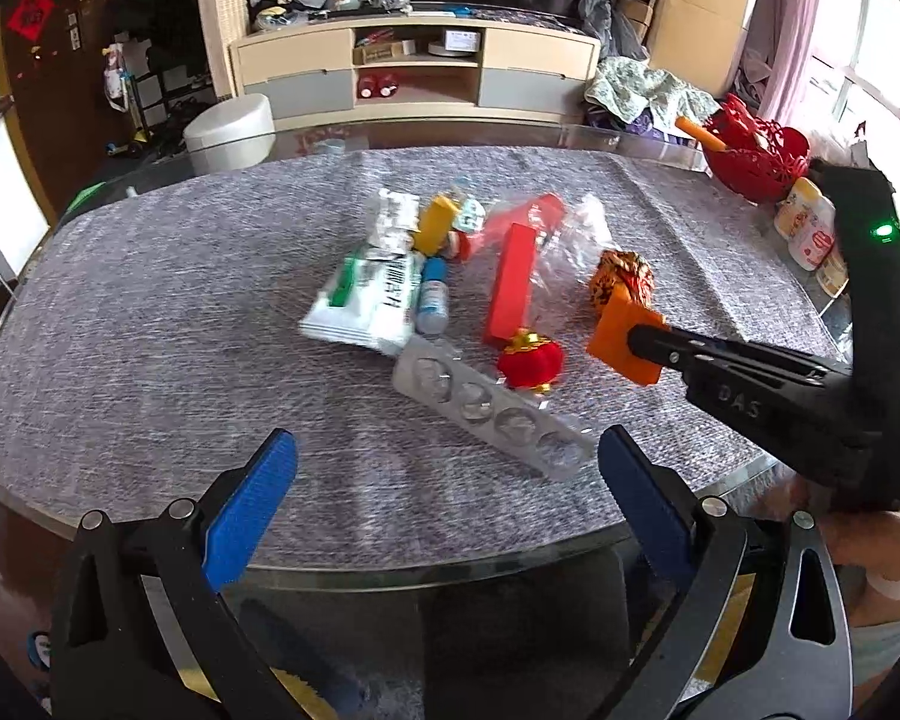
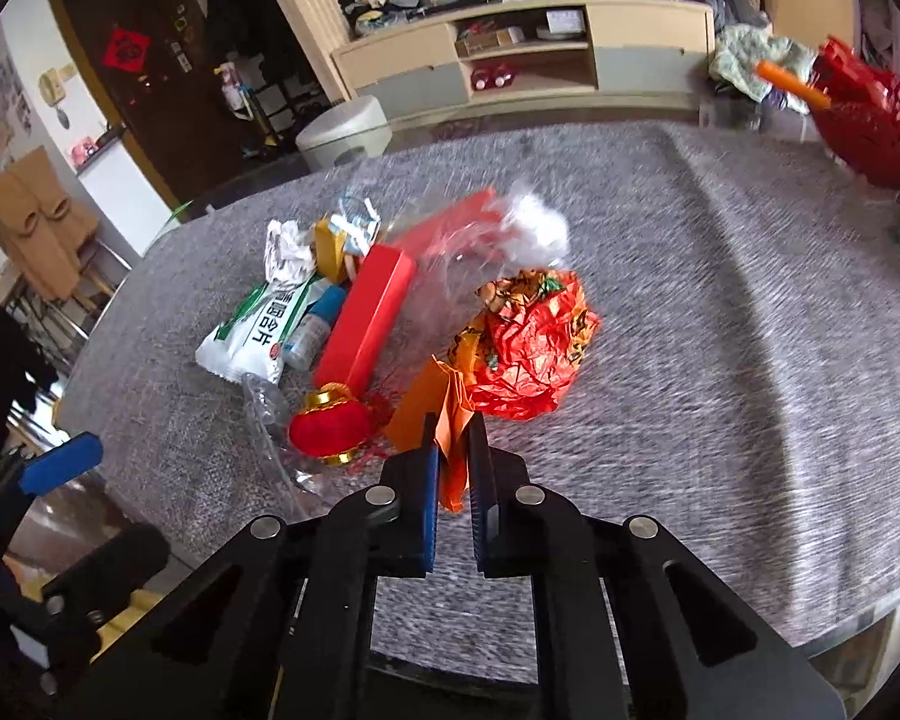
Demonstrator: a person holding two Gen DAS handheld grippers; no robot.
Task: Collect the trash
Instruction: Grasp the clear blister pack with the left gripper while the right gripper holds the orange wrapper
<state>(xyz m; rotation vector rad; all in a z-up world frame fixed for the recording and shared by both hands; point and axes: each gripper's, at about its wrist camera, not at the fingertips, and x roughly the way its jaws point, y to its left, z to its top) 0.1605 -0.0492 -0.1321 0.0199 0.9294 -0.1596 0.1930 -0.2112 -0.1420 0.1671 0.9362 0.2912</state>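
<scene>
A pile of trash lies mid-table: a white-green packet point(image 1: 369, 300), a small blue bottle point(image 1: 434, 297), a long red box point(image 1: 512, 282), a yellow box point(image 1: 437, 222), clear plastic wrap point(image 1: 570, 240), a clear blister tray point(image 1: 492, 402), a red lantern ornament point(image 1: 531, 360) and a crumpled orange-red wrapper point(image 2: 534, 348). My right gripper point(image 2: 453, 438) is shut on a folded orange paper point(image 2: 444, 414) next to the wrapper; it also shows in the left wrist view point(image 1: 624, 339). My left gripper point(image 1: 447, 462) is open and empty, near the table's front edge, just before the blister tray.
The grey cloth point(image 1: 150, 330) covers a glass table. A red openwork basket point(image 1: 756, 150) and small jars point(image 1: 810, 228) stand at the far right. A white stool point(image 1: 231, 132) and a TV cabinet point(image 1: 414, 72) are beyond the table.
</scene>
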